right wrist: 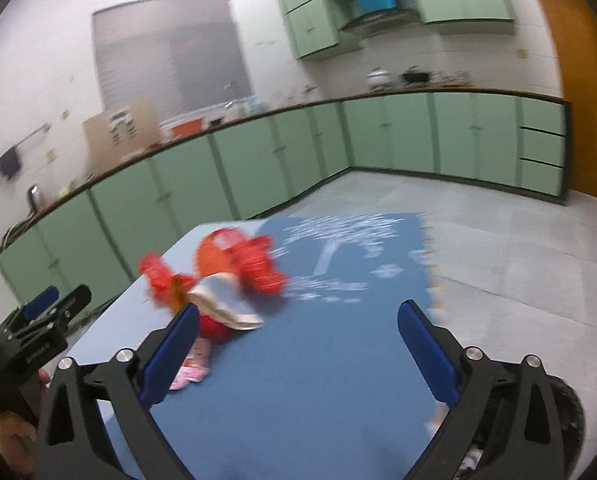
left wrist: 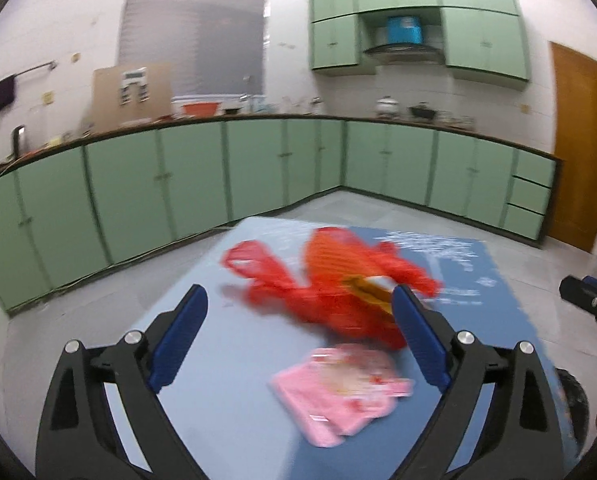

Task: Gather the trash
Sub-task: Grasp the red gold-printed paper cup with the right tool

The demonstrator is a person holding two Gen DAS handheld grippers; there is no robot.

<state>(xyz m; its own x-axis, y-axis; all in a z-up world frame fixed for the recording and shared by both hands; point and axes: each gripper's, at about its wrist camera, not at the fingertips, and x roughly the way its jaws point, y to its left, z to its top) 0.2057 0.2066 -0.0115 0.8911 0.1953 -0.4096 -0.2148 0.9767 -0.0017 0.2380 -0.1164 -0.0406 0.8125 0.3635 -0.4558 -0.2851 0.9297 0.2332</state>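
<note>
Two grippers were seen above a blue table (left wrist: 226, 420), both motion-blurred. Left gripper (left wrist: 300, 308) was spread wide, nothing held; a red plastic bag (left wrist: 330, 280) was seen ahead between its fingertips, a pink wrapper (left wrist: 342, 388) nearer, between the fingers toward the right one. Right gripper (right wrist: 298, 324) was likewise wide open and empty; bag (right wrist: 254, 268) and a crumpled wrapper (right wrist: 226, 304) were located just beyond its left fingertip, pink wrapper (right wrist: 192, 364) partly hidden behind that finger.

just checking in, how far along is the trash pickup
Nothing looks collected yet. The crumpled red plastic bag and the flat pink wrapper both lie loose on the blue table. Nothing is in hand: the left gripper and right gripper are open and empty. Both pieces remain.
</note>
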